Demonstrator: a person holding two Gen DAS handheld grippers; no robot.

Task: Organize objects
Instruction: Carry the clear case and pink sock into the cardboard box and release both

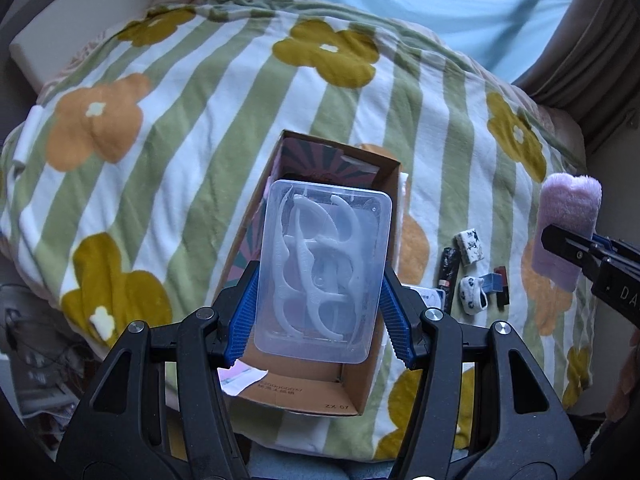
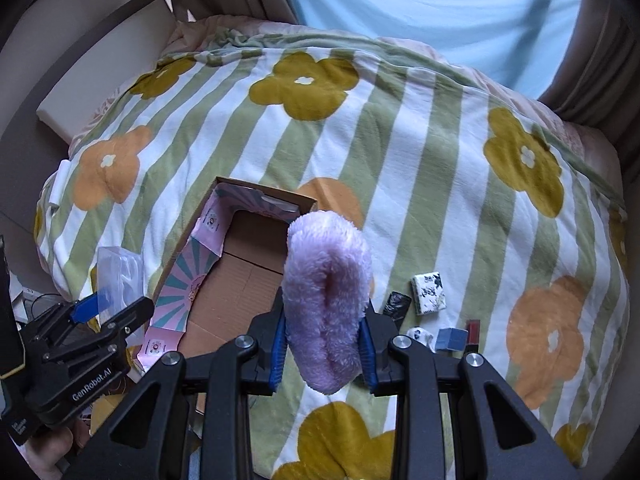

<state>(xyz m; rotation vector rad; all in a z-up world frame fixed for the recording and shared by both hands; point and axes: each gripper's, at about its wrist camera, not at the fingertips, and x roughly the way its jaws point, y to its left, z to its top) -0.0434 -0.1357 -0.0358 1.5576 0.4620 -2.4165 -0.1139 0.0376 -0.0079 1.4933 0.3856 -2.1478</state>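
— What covers the bed?

— A fleece blanket (image 2: 400,152) striped green and white with big flowers; pale blue curtain behind. An open brown cardboard box (image 1: 352,396) sits on it.

— The grippers?

— Left gripper (image 1: 318,312) clamps a clear plastic case of white floss picks (image 1: 324,264) above the box — right gripper (image 2: 325,344) squeezes a fluffy lilac roll (image 2: 326,304) beside it.

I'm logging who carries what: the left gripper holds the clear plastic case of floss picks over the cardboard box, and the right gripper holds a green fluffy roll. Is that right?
Not quite. The left gripper does hold the clear case of floss picks over the cardboard box, but the fluffy roll in the right gripper is pale purple, not green, as the right wrist view shows.
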